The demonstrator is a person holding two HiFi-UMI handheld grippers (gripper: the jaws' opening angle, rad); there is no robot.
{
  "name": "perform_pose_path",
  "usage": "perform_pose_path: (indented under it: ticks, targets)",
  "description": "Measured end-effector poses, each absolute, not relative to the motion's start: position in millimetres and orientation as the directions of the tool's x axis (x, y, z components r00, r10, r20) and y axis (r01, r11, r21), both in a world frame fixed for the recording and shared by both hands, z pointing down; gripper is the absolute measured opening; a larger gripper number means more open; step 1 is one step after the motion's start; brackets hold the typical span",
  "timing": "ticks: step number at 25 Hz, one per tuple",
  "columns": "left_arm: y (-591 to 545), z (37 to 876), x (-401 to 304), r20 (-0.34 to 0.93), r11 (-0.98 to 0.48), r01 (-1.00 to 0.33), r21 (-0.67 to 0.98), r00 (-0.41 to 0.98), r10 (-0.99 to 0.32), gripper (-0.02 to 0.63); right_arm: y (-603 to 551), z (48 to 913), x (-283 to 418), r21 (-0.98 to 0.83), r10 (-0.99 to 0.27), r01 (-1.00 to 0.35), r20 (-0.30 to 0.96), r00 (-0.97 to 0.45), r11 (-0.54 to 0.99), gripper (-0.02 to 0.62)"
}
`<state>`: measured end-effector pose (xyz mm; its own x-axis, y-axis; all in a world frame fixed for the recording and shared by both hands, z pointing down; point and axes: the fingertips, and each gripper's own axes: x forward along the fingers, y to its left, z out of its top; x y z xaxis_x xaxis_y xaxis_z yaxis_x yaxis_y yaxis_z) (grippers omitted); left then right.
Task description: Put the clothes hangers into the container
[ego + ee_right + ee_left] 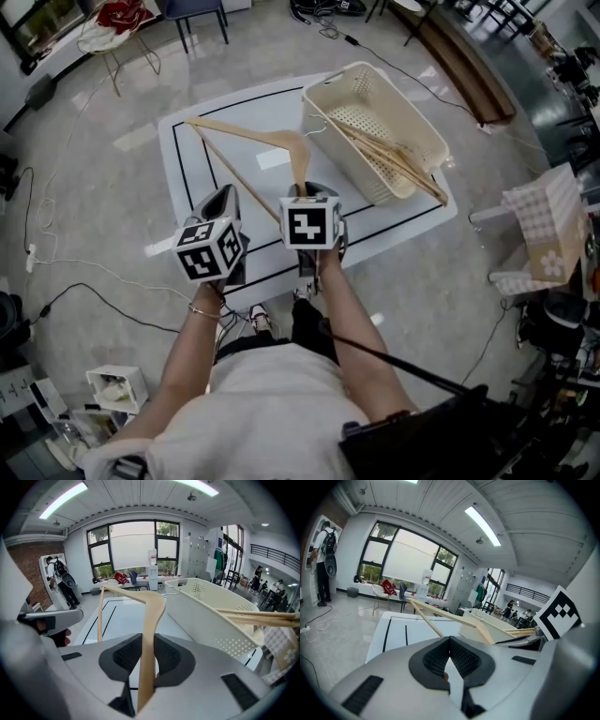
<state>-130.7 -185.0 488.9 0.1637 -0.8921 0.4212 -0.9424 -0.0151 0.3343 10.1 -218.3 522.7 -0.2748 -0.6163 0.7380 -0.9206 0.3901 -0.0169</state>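
Note:
A wooden clothes hanger [244,130] hangs tilted over the white table [216,169]; my right gripper [302,192] is shut on one end of it. In the right gripper view the pale wood [152,616] runs up between the two pads of that gripper [147,656]. The cream perforated basket [333,77] stands on the table's right side, just right of the held hanger, with several wooden hangers [394,155] lying in it. My left gripper [220,199] hovers to the left of the right one, shut with nothing in it [450,656].
A chair with a red cloth [117,23] stands on the floor beyond the table's far left. Cables trail over the floor at left. A checked paper bag [548,225] sits at the right. A person [322,564] stands by the far wall.

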Motion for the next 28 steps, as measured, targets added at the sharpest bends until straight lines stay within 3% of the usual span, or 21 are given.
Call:
perform_pose_path:
  ticks: [13, 28]
  targets:
    - [-228, 451, -71, 0.354, -0.111, -0.932, 0.344, 0.238, -0.904, 0.004, -257, 467, 72, -0.023, -0.707, -0.956, 0.667, -0.233, 0.293, 0.086]
    - [-271, 428, 3, 0.311, -0.252, -0.901, 0.353, 0.367, -0.877, 0.003, -276, 435, 157, 0.027, -0.722, -0.987, 0.685, -0.096, 0.157, 0.086]
